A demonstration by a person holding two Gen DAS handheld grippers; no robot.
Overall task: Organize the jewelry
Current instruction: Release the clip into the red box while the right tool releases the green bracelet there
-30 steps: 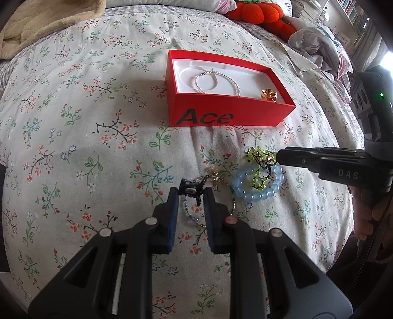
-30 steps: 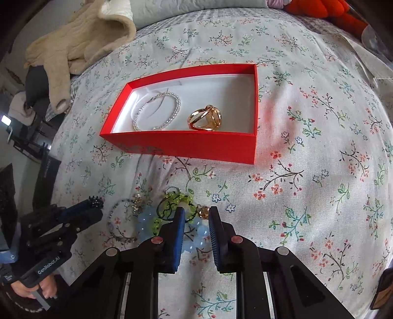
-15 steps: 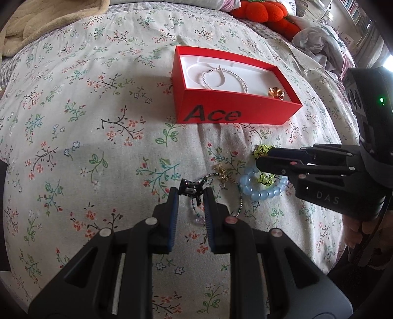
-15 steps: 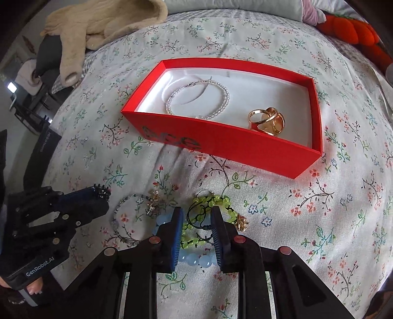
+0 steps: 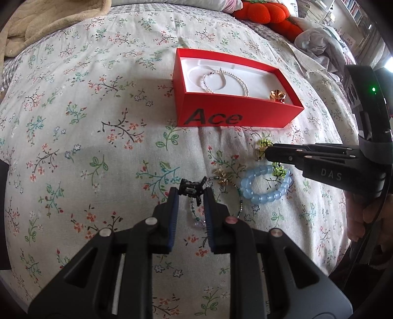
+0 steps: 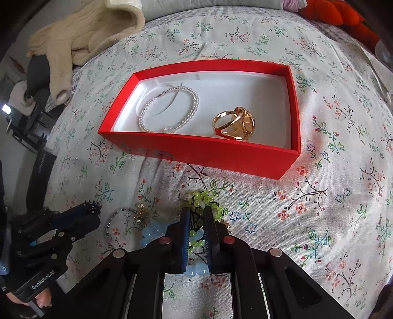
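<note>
A red "Ace" box (image 5: 245, 117) (image 6: 221, 157) lies on the floral bedspread, holding a pearl bracelet (image 5: 221, 81) (image 6: 172, 110) and a gold ring (image 5: 277, 94) (image 6: 234, 124). My left gripper (image 5: 190, 196) is shut on a small black hair claw (image 5: 191, 189), just above a thin beaded bracelet (image 5: 196, 216). My right gripper (image 6: 196, 211) (image 5: 266, 152) is shut on a green beaded bracelet (image 6: 203, 200) (image 5: 265, 143), which is partly lifted. A light-blue bead bracelet (image 5: 265, 186) (image 6: 152, 233) lies under it. A small gold charm (image 5: 222, 175) lies between.
A beige blanket (image 6: 86, 36) (image 5: 36, 19) lies at the far left of the bed. Orange plush cushions (image 5: 265, 12) and crumpled clothes (image 5: 319, 39) sit at the far right. The bed edge drops off at the left in the right wrist view.
My right gripper has closed on the green bracelet and moved toward the red box, pulling it off the blue bracelet. My left gripper still holds the black claw in about the same place.
</note>
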